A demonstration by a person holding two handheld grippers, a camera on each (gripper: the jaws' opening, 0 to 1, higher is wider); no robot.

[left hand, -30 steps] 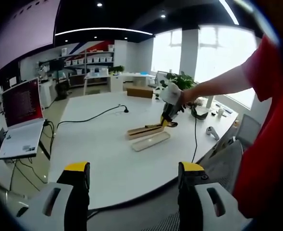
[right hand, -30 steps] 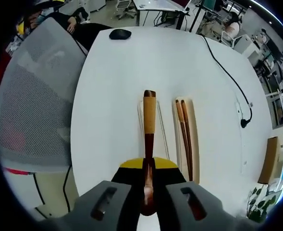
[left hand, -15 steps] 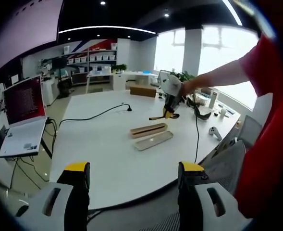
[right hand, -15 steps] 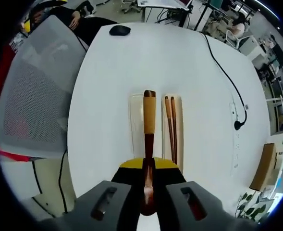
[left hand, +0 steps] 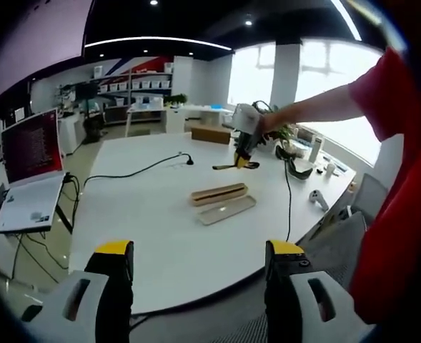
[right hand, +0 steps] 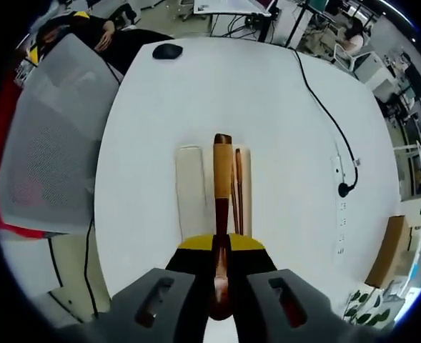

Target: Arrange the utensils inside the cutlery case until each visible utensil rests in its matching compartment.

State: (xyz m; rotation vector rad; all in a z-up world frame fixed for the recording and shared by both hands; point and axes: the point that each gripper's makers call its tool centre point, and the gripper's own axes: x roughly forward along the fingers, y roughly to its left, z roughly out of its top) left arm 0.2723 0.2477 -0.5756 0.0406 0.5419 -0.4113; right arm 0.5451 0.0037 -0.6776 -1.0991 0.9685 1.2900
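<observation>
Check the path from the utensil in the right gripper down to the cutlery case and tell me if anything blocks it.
Nothing visible blocks it. The right gripper holds the wooden-handled utensil in the air above the cutlery case, where the chopsticks already lie. The case's lid lies beside it on the white table. Which compartment is free cannot be told.

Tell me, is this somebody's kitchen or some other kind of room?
Not a kitchen; most likely an office or lab workroom. A big white table carries a cable, an open laptop sits to one side, and storage shelves line the far wall, near bright windows.
</observation>
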